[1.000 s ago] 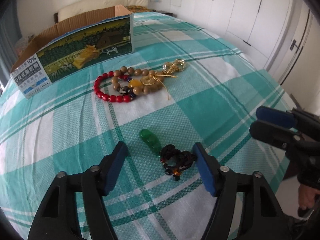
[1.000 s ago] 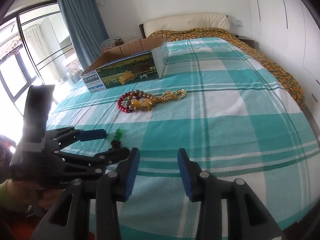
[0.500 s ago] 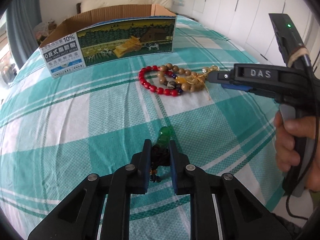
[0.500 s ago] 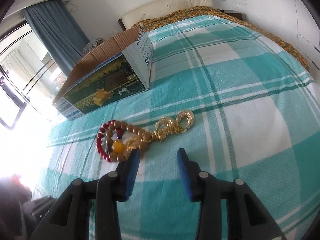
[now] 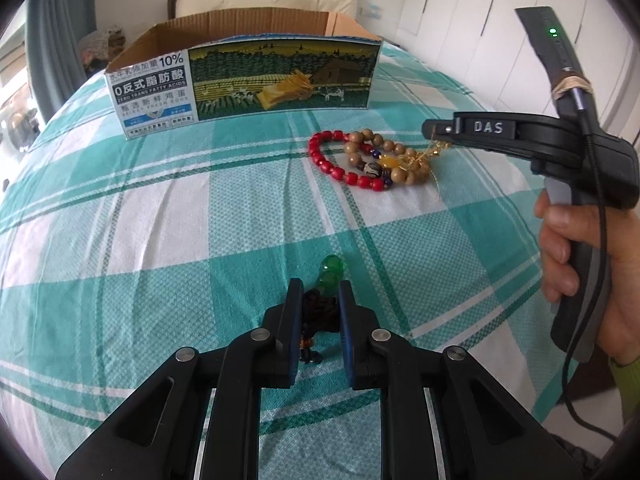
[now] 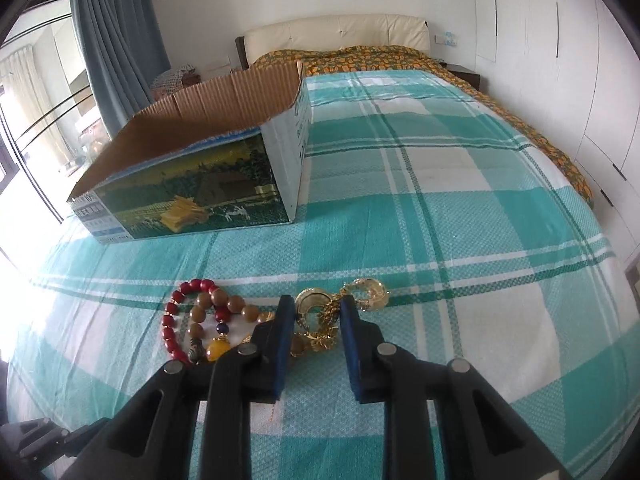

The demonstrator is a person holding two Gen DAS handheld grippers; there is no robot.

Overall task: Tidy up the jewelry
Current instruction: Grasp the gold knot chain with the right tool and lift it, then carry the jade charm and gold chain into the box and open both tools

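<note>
My left gripper (image 5: pixel 319 294) is shut on a green pendant (image 5: pixel 330 273) with a dark knotted cord (image 5: pixel 311 314), low over the checked bedspread. A red bead bracelet (image 5: pixel 337 165) and a wooden bead bracelet (image 5: pixel 394 156) lie together further back. My right gripper (image 6: pixel 314 312) is open, its fingers on either side of a gold chain ornament (image 6: pixel 326 312) beside the bracelets (image 6: pixel 200 326). The right gripper's body (image 5: pixel 520 138) reaches over the beads in the left wrist view. An open cardboard box (image 5: pixel 248 76) stands behind the jewelry; it also shows in the right wrist view (image 6: pixel 200 168).
The teal and white checked bedspread (image 6: pixel 460 220) covers the bed. An orange patterned cover (image 6: pixel 360 58) and a cream headboard (image 6: pixel 336 32) lie at the far end. Blue curtains (image 6: pixel 112 32) hang at left, white wardrobe doors (image 5: pixel 460 12) at right.
My left gripper closed on the green pendant's cord and stays shut on it. My right gripper moved forward and down, so the gold chain ornament now lies between its fingers.
</note>
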